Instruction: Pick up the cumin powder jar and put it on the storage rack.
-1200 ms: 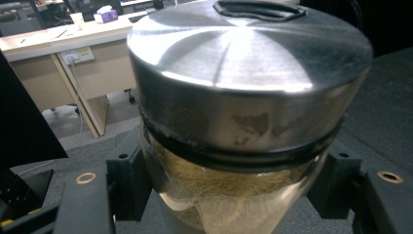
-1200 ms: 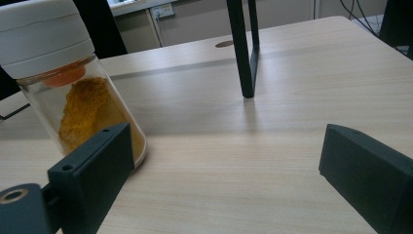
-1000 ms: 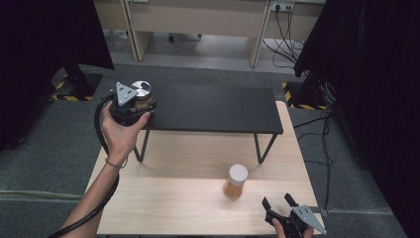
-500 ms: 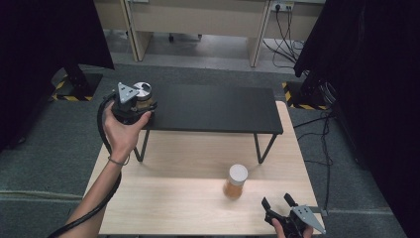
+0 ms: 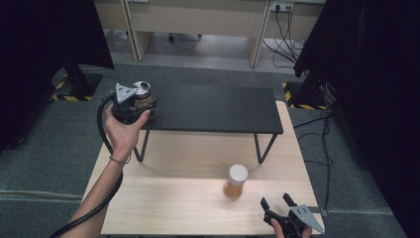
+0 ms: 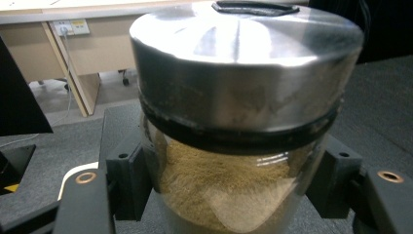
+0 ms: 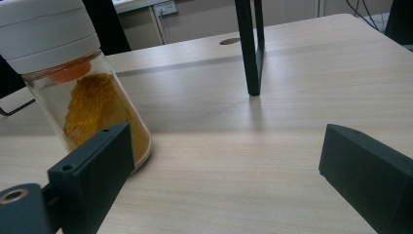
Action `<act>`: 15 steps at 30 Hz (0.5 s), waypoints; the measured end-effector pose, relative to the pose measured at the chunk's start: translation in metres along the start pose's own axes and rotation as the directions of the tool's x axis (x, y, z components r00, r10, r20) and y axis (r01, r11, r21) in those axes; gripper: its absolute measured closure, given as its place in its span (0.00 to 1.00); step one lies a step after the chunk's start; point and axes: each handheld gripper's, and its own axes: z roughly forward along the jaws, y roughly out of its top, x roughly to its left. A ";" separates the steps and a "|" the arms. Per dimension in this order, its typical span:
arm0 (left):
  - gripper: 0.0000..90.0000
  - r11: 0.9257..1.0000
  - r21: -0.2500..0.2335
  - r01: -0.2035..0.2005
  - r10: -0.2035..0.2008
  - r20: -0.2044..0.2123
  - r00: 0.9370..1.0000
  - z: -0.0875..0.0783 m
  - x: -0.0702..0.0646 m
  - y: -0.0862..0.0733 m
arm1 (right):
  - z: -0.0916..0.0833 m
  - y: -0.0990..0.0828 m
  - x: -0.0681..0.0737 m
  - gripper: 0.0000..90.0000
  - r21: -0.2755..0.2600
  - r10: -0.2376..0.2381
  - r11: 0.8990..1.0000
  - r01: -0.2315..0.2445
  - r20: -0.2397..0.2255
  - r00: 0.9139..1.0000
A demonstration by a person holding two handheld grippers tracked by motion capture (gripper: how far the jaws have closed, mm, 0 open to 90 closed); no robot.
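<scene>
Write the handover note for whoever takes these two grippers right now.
Left gripper: shut on the steel-lidded jar of brownish powder, held at the left end of the black shelf; whether the jar rests on the shelf I cannot tell.
Right gripper: open, holding nothing, low at the near right of the wooden table.
White-lidded jar of orange powder: upright on the table, in front of the shelf, just left of the right gripper.
Done: first jar grasped.
Left: probably set it down and release, then fetch the white-lidded jar.
</scene>
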 end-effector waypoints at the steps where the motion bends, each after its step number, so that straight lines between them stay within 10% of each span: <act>1: 0.34 1.000 -0.016 0.005 -0.005 -0.003 1.000 0.000 -0.001 -0.004 | 0.000 0.000 0.000 0.07 0.001 0.001 1.000 -0.001 -0.001 1.000; 15: 0.34 0.997 -0.080 0.006 -0.009 -0.029 1.000 0.002 -0.008 -0.021 | 0.001 0.000 0.001 0.07 0.002 -0.001 1.000 0.001 -0.005 1.000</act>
